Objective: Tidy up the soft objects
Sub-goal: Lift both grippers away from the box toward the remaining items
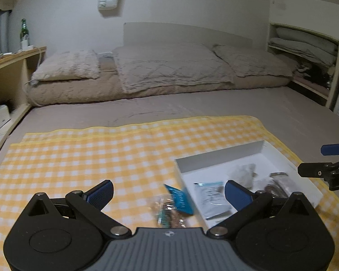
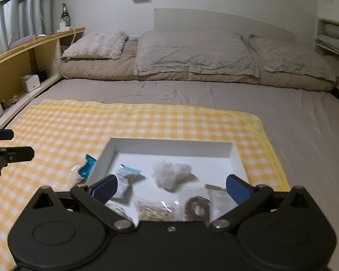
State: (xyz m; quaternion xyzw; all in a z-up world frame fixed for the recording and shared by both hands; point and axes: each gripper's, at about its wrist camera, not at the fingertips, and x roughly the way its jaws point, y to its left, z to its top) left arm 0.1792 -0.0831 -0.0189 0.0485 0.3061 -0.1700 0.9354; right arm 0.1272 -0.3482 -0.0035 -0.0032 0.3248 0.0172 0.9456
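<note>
A shallow white tray (image 1: 219,155) (image 2: 169,146) lies on a yellow checked cloth (image 1: 79,158) (image 2: 79,131). In it are a white fluffy wad (image 2: 171,175) (image 1: 243,172), a white packet with a blue top (image 2: 124,180) (image 1: 211,195), and clear packets of brownish pieces (image 2: 156,212). One clear packet with a blue header (image 1: 177,199) (image 2: 87,169) lies on the cloth just left of the tray. My left gripper (image 1: 169,192) hangs open above that packet, not touching it. My right gripper (image 2: 171,188) stands wide open over the tray's near side, holding nothing.
The cloth is spread on a grey bed sheet (image 2: 293,117). Pillows (image 1: 174,67) and a folded duvet line the far end. A wooden shelf (image 2: 22,52) with a green bottle (image 2: 65,14) runs along the left. A cupboard of bedding (image 1: 305,45) stands at the right.
</note>
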